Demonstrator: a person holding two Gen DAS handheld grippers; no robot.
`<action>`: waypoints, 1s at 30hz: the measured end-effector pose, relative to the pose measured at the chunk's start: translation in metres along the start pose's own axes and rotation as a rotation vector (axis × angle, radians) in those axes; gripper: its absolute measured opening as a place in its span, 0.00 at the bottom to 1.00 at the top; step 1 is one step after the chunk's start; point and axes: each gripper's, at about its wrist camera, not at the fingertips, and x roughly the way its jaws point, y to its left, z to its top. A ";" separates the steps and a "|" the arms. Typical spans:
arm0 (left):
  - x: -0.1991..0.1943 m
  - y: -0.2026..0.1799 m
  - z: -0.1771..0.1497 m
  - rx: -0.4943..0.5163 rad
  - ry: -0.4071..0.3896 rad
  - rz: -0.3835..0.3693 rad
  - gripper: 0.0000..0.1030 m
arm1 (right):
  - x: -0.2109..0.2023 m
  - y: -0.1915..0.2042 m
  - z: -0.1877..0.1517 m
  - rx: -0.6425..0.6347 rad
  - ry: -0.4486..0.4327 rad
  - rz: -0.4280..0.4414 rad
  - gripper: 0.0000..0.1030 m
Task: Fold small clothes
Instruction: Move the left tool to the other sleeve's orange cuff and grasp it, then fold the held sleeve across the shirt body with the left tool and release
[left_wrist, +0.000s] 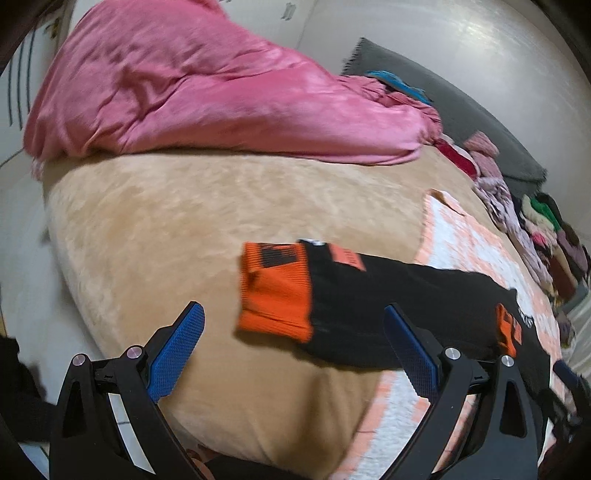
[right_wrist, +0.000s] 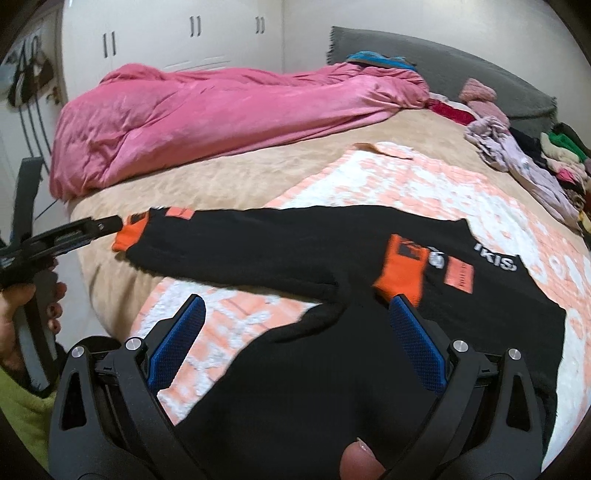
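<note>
Now | left tool (left_wrist: 293, 334) agape, empty | right tool (right_wrist: 295, 325) agape over black sweater (right_wrist: 295, 387)

Black sweater (right_wrist: 295, 243) with orange cuffs; pink duvet (right_wrist: 221, 114); beige bedspread (left_wrist: 184, 229); peach-and-white, perhaps checked, blanket (right_wrist: 424, 181).

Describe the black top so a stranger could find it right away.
On the bed, find the peach-and-white blanket in front of the pink duvet. The black top lies spread across it. Only it has orange cuffs.
</note>
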 end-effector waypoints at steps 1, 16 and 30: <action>0.005 0.005 0.000 -0.021 0.011 0.000 0.93 | 0.002 0.005 -0.001 -0.008 0.004 0.006 0.91; 0.045 -0.003 -0.005 -0.149 0.044 -0.113 0.20 | 0.008 -0.009 -0.018 0.049 0.040 0.001 0.91; -0.007 -0.098 0.009 0.026 -0.073 -0.294 0.16 | -0.022 -0.110 -0.051 0.303 0.019 -0.101 0.91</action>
